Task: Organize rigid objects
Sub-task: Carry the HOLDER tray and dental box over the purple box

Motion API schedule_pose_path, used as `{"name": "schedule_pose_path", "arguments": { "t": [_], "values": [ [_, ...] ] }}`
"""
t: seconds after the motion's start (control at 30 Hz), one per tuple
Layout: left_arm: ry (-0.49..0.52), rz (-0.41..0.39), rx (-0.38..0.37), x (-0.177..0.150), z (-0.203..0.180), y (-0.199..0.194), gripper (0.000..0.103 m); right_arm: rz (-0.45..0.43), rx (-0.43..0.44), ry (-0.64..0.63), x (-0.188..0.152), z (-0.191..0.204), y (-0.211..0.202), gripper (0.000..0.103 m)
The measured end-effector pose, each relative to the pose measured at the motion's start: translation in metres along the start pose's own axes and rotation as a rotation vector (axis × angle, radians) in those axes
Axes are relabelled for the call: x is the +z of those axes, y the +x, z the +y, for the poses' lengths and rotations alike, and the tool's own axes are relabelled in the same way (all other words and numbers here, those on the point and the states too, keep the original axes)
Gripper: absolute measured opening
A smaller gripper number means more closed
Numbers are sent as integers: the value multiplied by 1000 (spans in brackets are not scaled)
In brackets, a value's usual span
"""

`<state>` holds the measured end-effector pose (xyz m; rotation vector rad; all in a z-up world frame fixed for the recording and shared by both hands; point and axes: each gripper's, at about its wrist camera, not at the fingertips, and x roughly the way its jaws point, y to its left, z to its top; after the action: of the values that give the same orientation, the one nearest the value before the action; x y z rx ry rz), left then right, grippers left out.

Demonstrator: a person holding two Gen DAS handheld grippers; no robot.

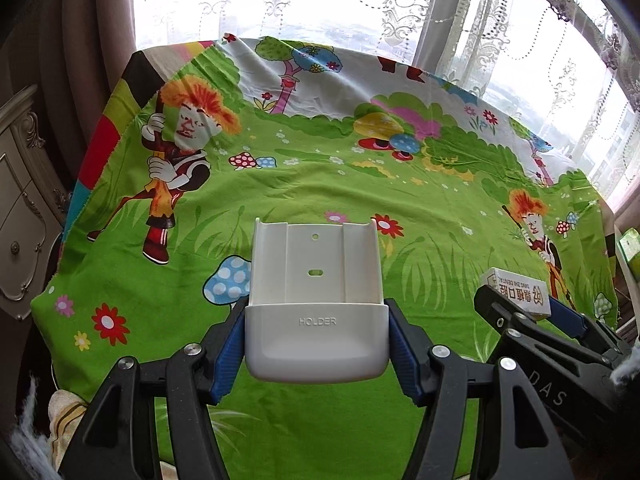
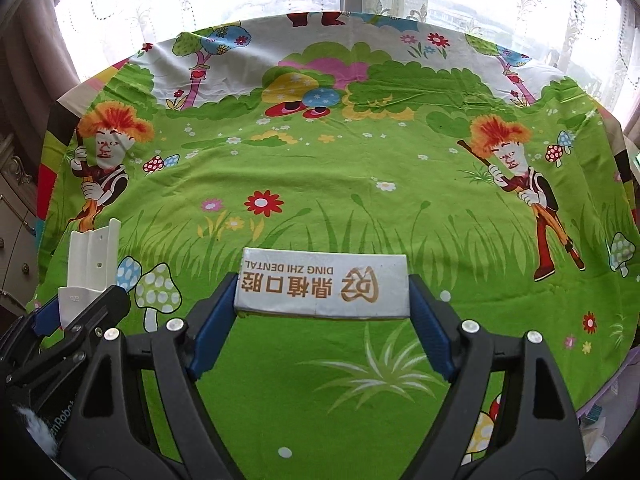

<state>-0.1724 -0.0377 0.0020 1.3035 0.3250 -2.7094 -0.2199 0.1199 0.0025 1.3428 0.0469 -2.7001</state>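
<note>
My left gripper (image 1: 317, 344) is shut on a white plastic holder (image 1: 316, 304) marked HOLDER, its blue pads pressed on both sides, above the near part of the table. My right gripper (image 2: 322, 312) is shut on a white dental box (image 2: 324, 286) with gold lettering, gripped at its two ends. In the left wrist view the right gripper (image 1: 532, 320) and the box (image 1: 516, 292) show at the right. In the right wrist view the left gripper (image 2: 80, 312) and the holder (image 2: 90, 264) show at the left.
A round table under a green cartoon cloth (image 1: 320, 184) fills both views (image 2: 340, 168). Lace curtains and a window (image 1: 360, 0) stand behind it. A carved cabinet (image 1: 20, 200) stands at the left. A green box (image 1: 632, 248) sits off the table's right edge.
</note>
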Motion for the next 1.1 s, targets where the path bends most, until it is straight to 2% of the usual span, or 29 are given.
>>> {"name": "schedule_pose_path", "arguments": {
  "t": [0.5, 1.1],
  "values": [
    [127, 44, -190, -52, -76, -43, 64, -45, -49, 152, -65, -96, -85, 83],
    [354, 79, -324, -108, -186, -81, 64, -97, -152, 304, -133, -210, -162, 83]
  ]
}}
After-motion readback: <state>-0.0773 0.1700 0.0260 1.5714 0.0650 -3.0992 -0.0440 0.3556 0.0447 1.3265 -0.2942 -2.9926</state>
